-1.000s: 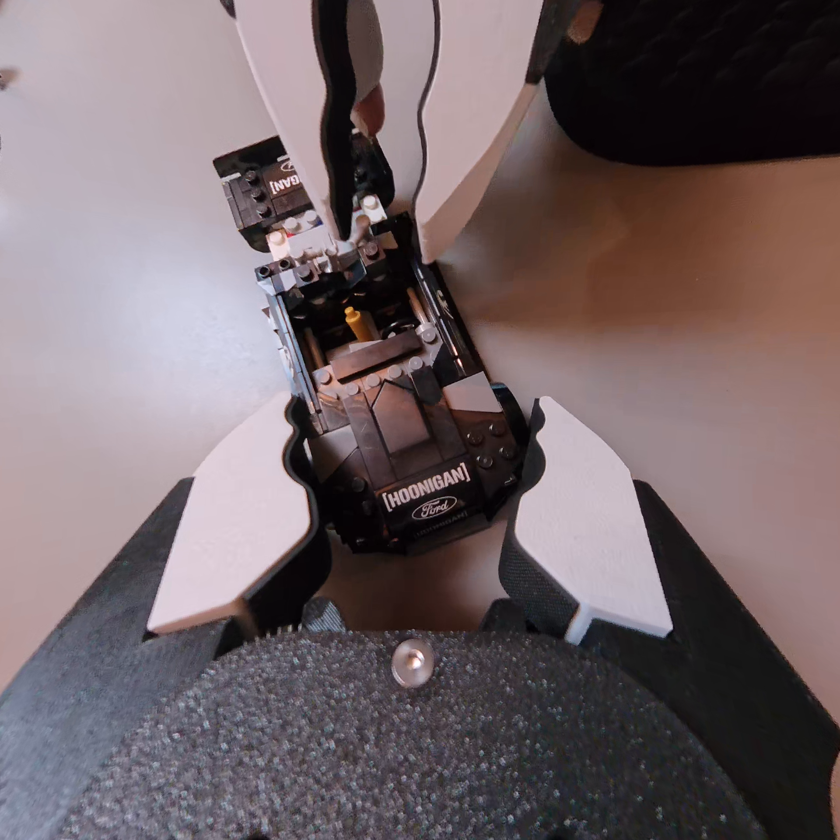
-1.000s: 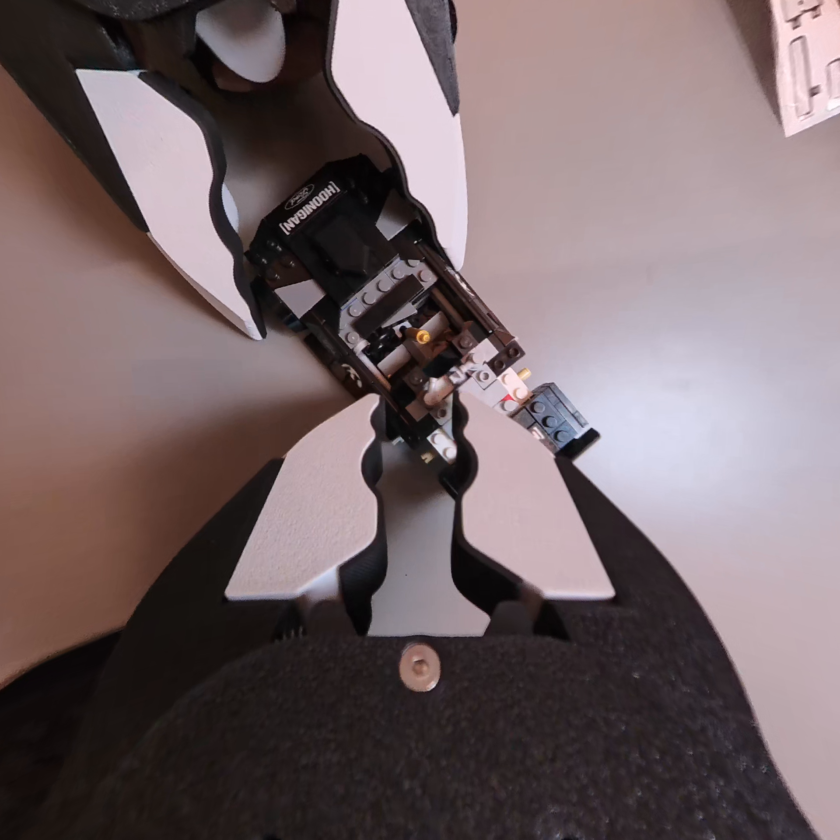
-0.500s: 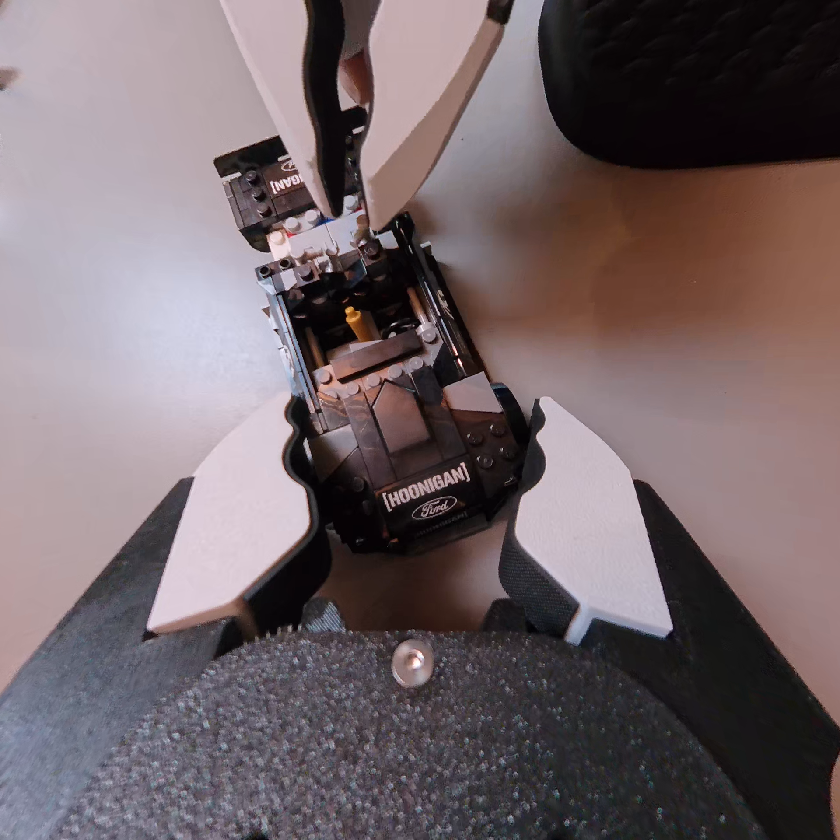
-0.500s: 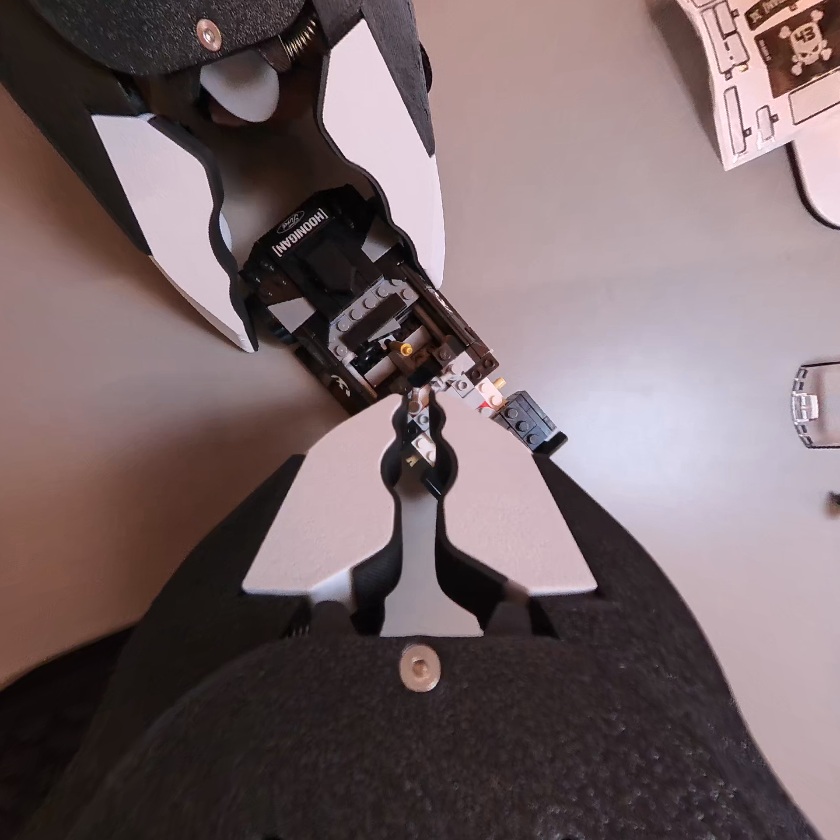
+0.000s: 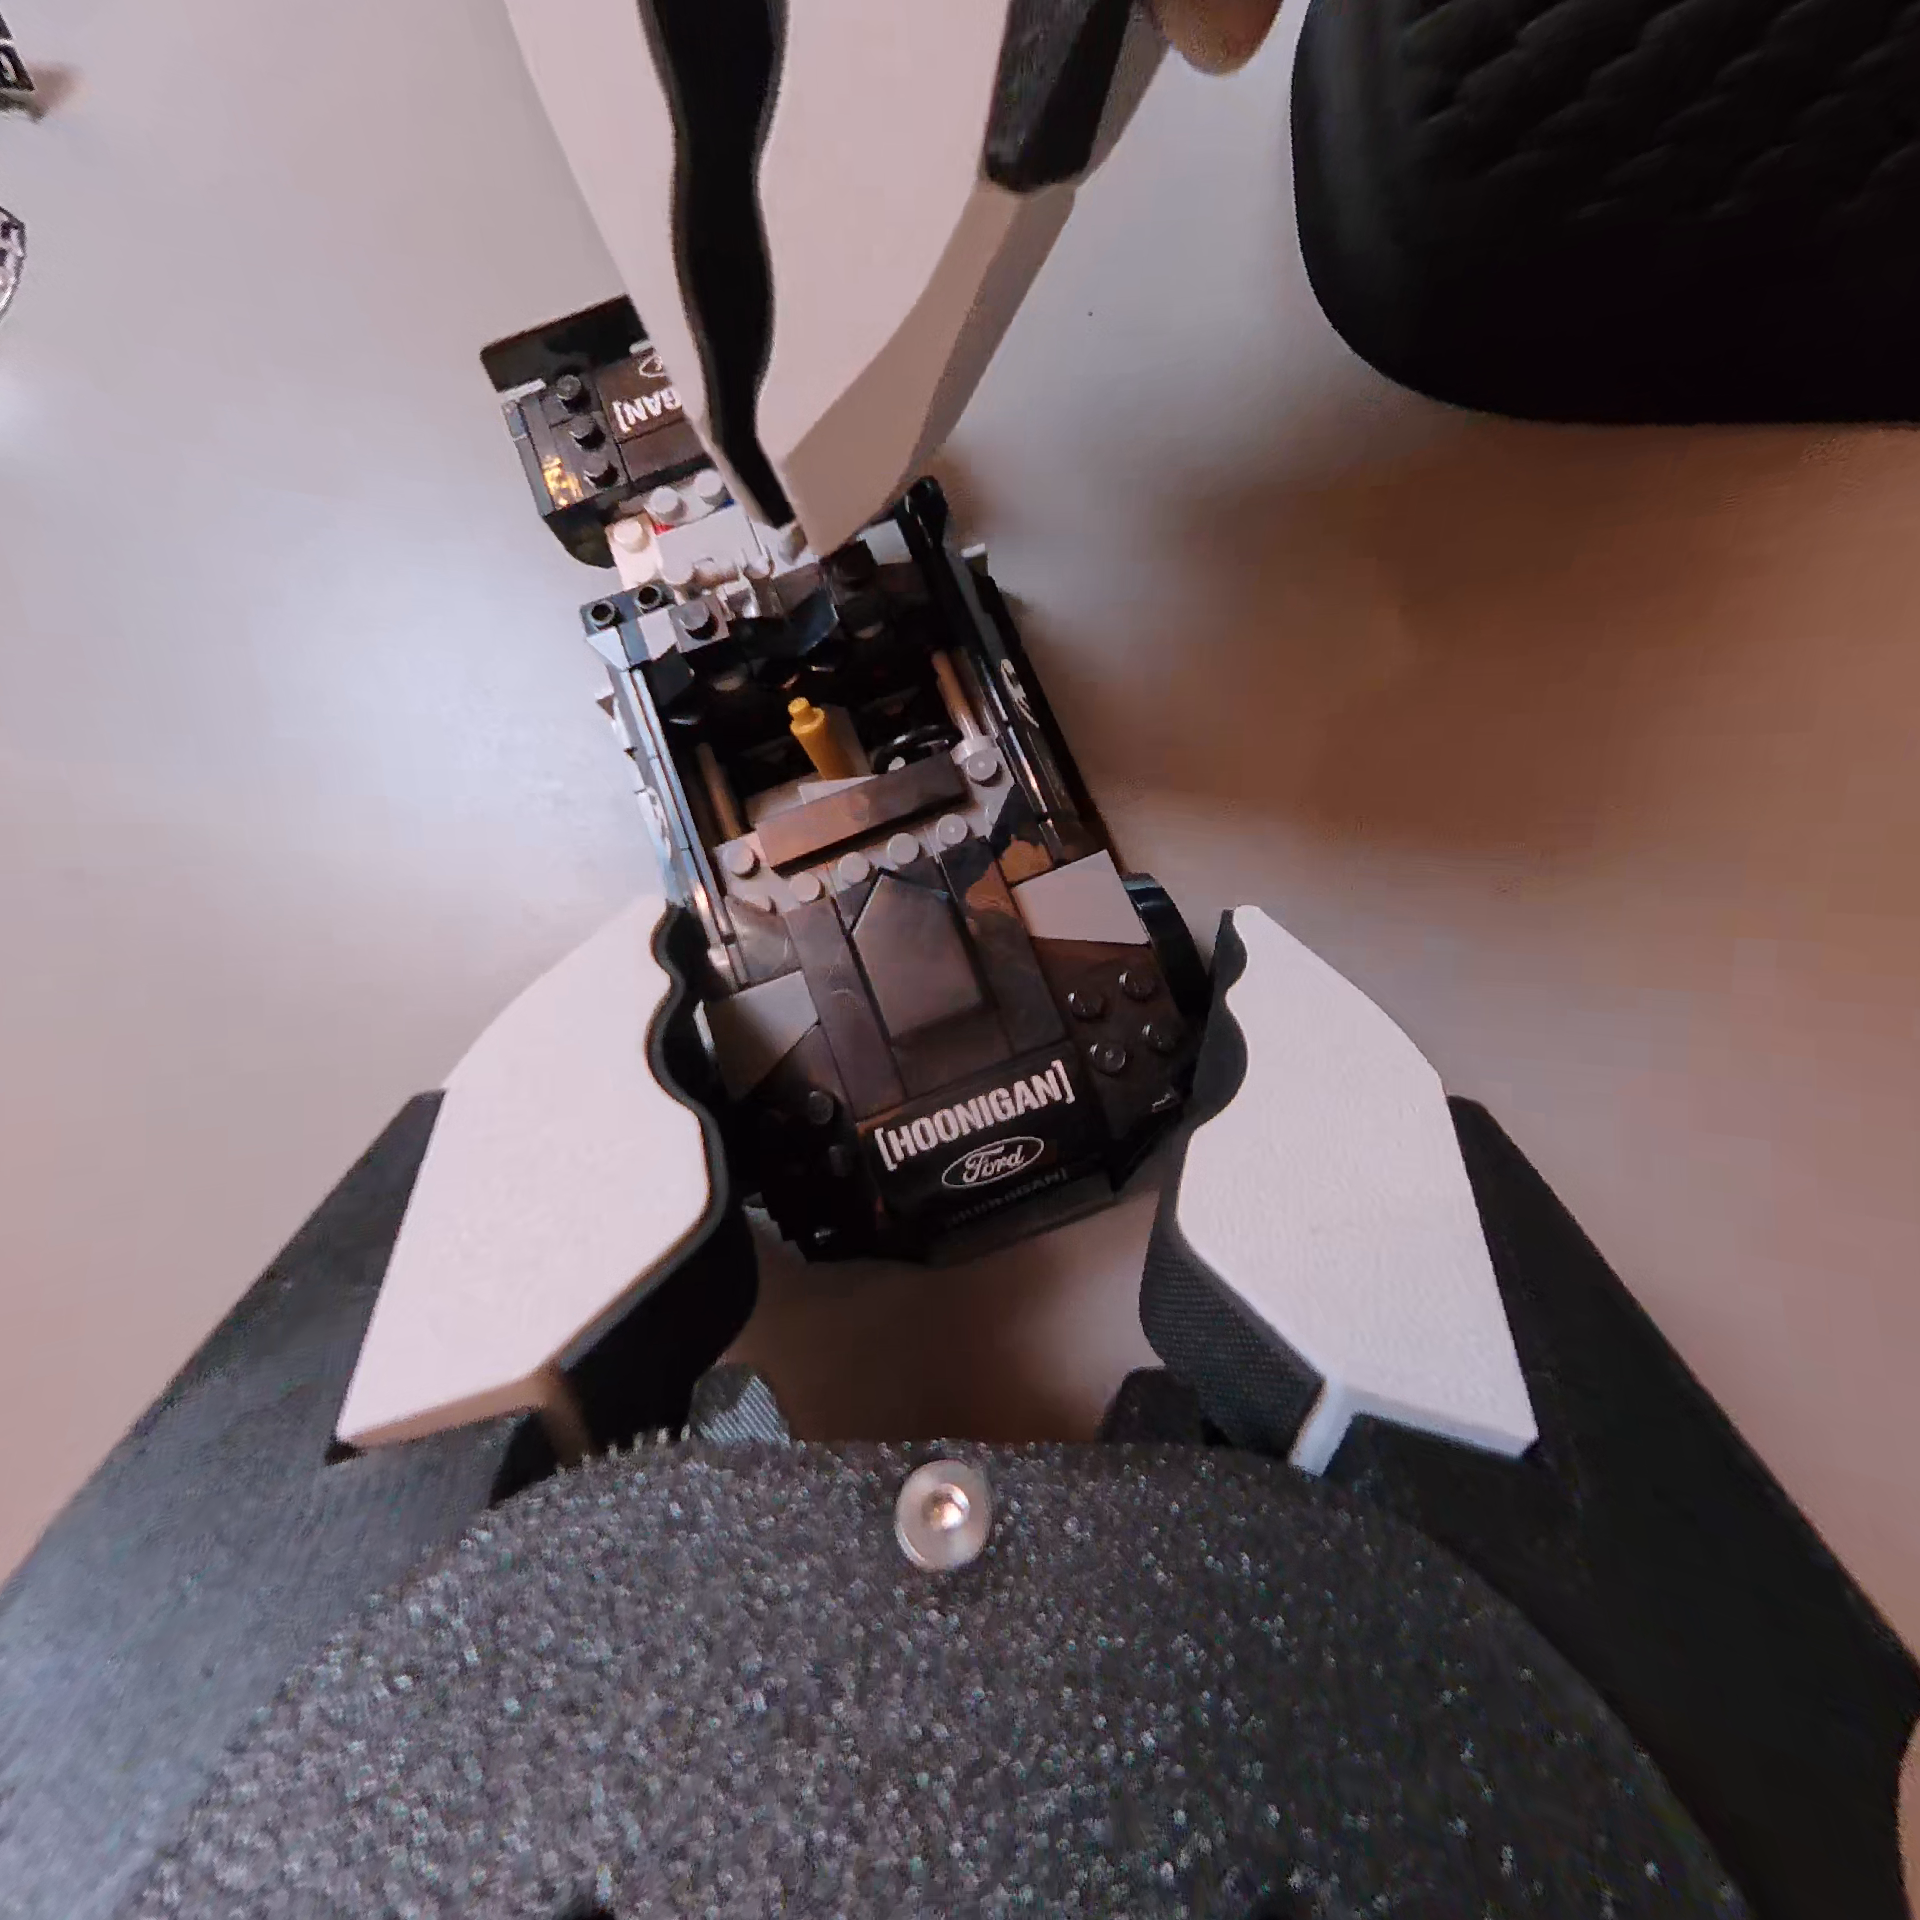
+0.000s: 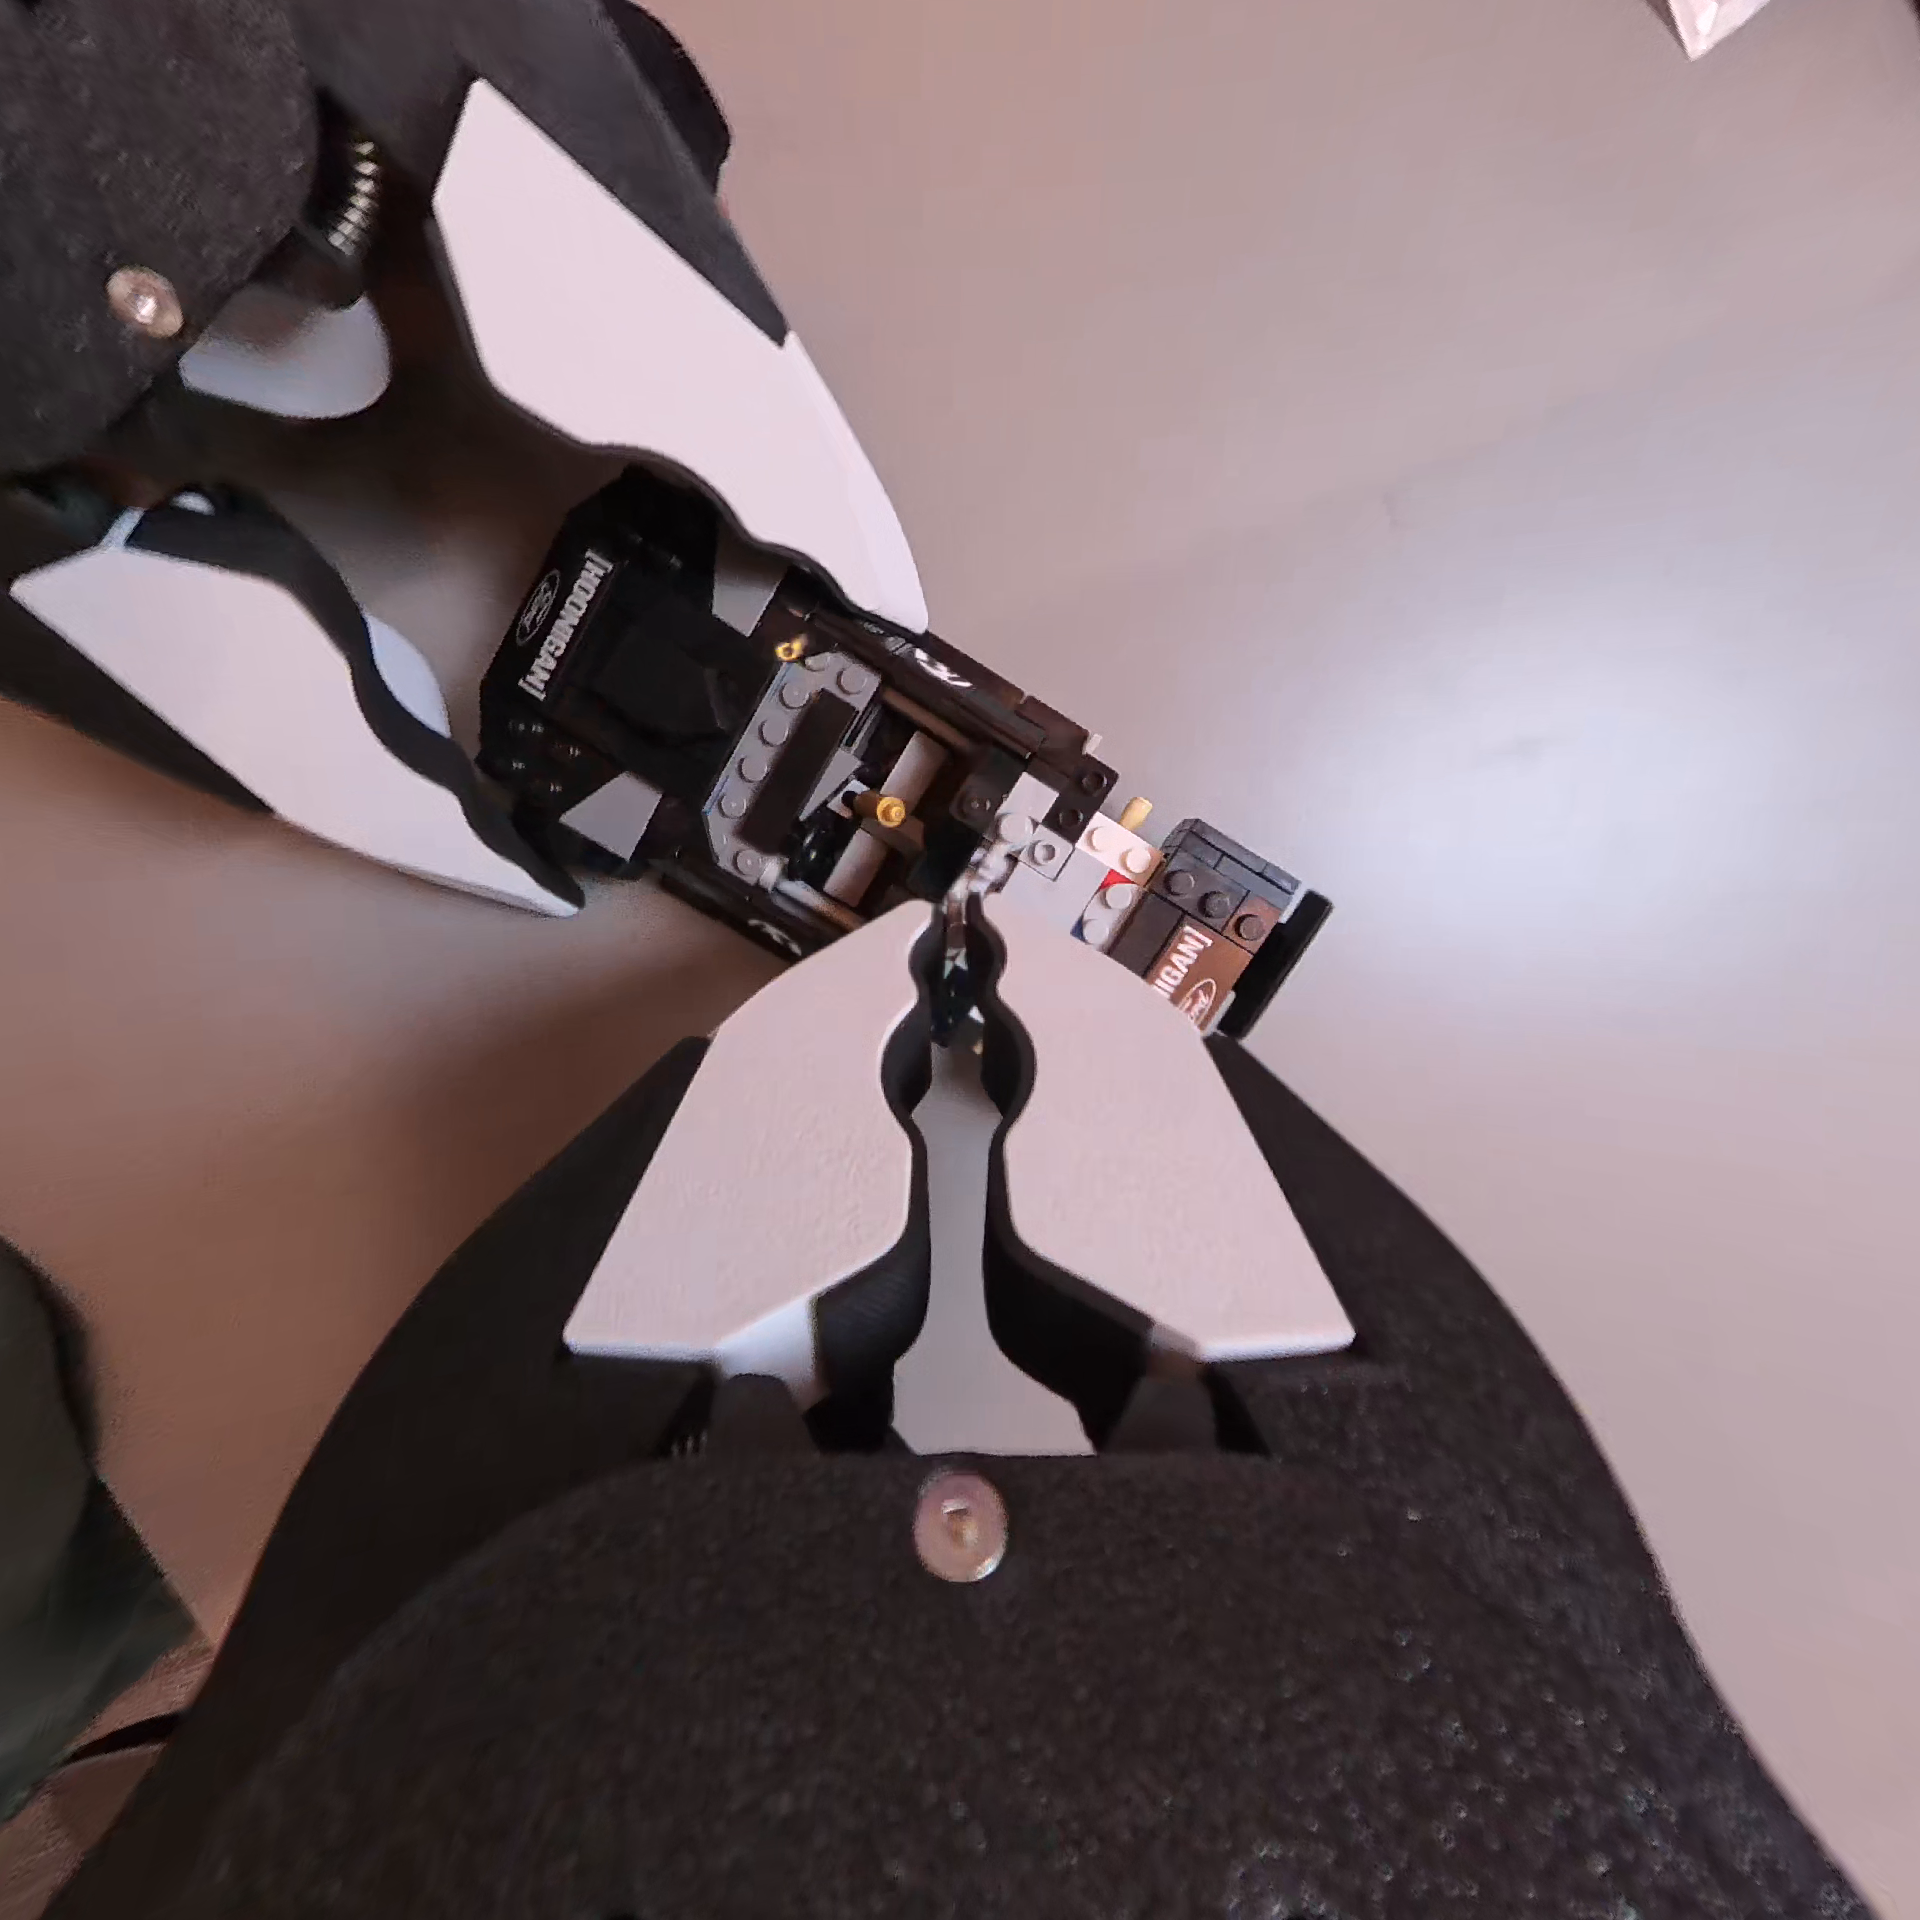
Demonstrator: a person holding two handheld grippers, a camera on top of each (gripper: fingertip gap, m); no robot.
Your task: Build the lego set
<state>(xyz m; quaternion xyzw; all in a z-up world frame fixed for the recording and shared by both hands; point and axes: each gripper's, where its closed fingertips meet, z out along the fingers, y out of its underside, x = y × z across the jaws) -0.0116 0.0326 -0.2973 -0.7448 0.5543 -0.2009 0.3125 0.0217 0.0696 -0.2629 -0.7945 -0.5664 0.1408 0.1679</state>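
Table point(image 5: 1558, 779) pale, matte, carries partly built black lego car point(image 5: 914, 935), roof off, cabin open from above. Left gripper point(image 5: 940, 1060) has its jaws spread to the width of the car's nose and clamps it from both sides; white fingers point(image 5: 561, 1174) press against the flanks of the hood, and the lettered front plate sits between the jaws, just ahead of the gripper body. In the cabin, beyond the left jaws, a small gold-yellow lever piece point(image 5: 816, 732) stands upright behind a dark crossbar. Right gripper point(image 6: 961, 935) comes in from the opposite end of the car; its jaws are nearly together, with only a thin slit between the tips, and they pinch a small light-grey piece point(image 6: 982, 868) at the rear edge of the cabin. Whether that piece is already seated on the car cannot be told. In the right wrist view the car point(image 6: 790, 769) runs diagonally away from the jaw tips toward the left gripper point(image 6: 540, 727) at upper left. Just right of the right jaw tips lies a black rear block point(image 6: 1205, 914) with studs and a lettered tile, joined to the car by white and grey plates. A dark padded object point(image 5: 1621, 197) sits at the far right of the left wrist view.
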